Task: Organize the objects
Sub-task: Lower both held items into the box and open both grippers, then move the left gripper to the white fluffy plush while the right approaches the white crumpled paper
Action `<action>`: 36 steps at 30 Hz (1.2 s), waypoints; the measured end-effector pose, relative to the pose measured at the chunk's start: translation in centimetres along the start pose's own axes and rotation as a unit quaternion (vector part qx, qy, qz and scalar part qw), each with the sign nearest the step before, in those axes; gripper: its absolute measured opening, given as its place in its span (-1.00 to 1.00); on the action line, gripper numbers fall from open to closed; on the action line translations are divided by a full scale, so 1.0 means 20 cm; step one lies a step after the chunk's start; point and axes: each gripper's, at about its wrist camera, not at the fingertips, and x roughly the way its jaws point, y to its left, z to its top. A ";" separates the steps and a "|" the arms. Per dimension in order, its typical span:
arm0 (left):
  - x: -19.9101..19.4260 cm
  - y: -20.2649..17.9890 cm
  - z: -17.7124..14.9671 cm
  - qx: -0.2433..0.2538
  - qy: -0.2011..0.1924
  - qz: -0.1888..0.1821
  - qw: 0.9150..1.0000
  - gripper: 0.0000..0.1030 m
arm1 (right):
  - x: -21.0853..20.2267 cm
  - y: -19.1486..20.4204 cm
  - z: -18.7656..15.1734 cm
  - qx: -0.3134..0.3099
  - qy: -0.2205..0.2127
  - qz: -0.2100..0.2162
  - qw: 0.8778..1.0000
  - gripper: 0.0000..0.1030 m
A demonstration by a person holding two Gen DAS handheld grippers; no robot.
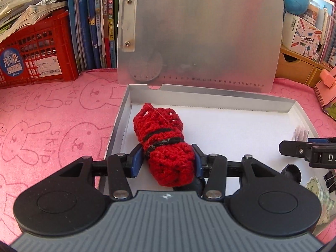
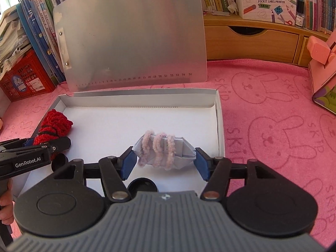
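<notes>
Left hand-held gripper [image 1: 168,159] hugs the red crochet bundle [image 1: 166,145], right hand-held gripper [image 2: 164,160] parted around the paper packet [image 2: 162,151]; both over the box [image 2: 219,126], release pending.

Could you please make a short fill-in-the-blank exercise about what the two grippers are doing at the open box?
1. The left gripper has a rolled ____ crochet bundle between its jaws.
2. The folded paper bundle at the right gripper is wrapped in fuzzy ____ loops.
3. Both bundles are over the shallow white box, whose metal lid stands ____.

Missing words: red; pink; open
</notes>
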 end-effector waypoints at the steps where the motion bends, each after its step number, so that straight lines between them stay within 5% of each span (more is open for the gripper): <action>1: -0.01 0.00 0.00 -0.002 0.000 -0.004 1.000 0.18 | -0.01 0.00 0.00 0.002 -0.001 0.001 1.000 0.45; 6: -0.21 0.02 -0.05 -0.026 -0.027 -0.015 0.999 0.51 | -0.18 -0.01 -0.04 0.037 -0.024 0.005 0.999 0.61; 19: -0.86 -0.04 -0.35 0.019 -0.114 -0.024 0.993 0.68 | -0.74 0.08 -0.28 -0.021 -0.118 0.029 0.992 0.77; 28: -1.07 -0.14 -0.68 0.040 -0.147 -0.027 0.988 0.77 | -0.91 0.12 -0.58 -0.082 -0.155 0.024 0.984 0.84; 36: -1.12 -0.14 -0.91 0.004 -0.167 -0.009 0.986 0.81 | -0.91 0.11 -0.88 -0.093 -0.213 -0.015 0.972 1.00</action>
